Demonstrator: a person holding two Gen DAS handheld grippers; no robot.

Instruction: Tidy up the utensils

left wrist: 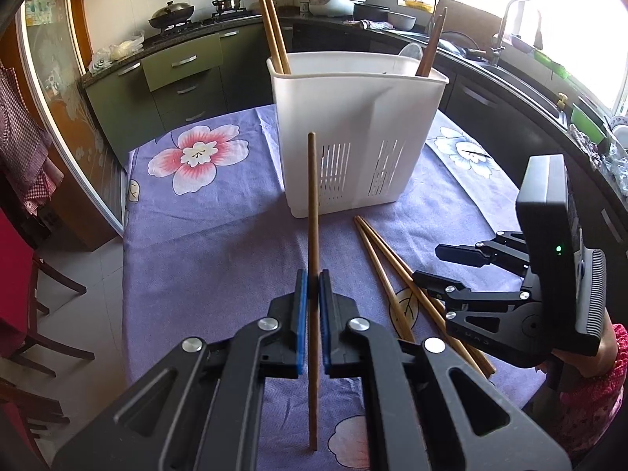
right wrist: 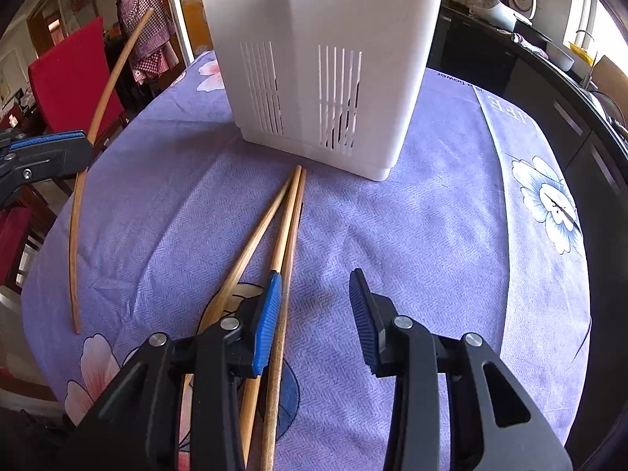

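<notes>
Three chopsticks are already stood in the white utensil holder, one chopstick is clamped by the left gripper, and two chopsticks are left lying before the holder beside the open, empty right gripper.

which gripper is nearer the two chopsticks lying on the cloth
Right. The right gripper hangs open just over the pair of chopsticks; the left gripper is off to the side, shut on a single chopstick.

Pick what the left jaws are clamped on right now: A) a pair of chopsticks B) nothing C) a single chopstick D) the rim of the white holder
C: in the left wrist view the left gripper has its blue-padded jaws shut on one chopstick, while two loose chopsticks lie on the tablecloth in front of the white holder.
</notes>
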